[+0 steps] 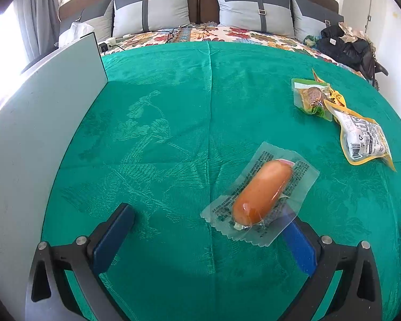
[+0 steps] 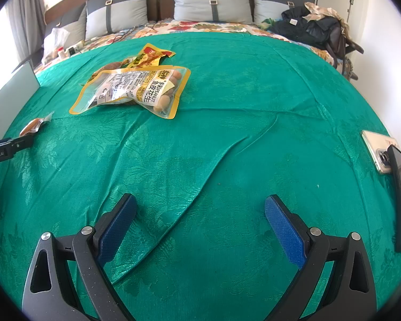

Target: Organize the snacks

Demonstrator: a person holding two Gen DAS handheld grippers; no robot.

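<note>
On the green embossed bedspread (image 1: 173, 93), a pale grey flat board (image 1: 40, 123) stands at nine o'clock. The left gripper (image 1: 209, 219) has its jaws released, the clear-wrapped orange sausage (image 1: 262, 191) overlapping its right finger. At two o'clock lies the yellow-edged peanut pouch (image 1: 363, 139). The right gripper (image 2: 200, 208) jaws are released too, grasping nothing.

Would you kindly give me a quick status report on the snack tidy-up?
Left gripper open, sausage pack overlapping its right finger, ungrasped. Right gripper open, empty. Peanut bag on green cloth. Nothing in the way.
</note>
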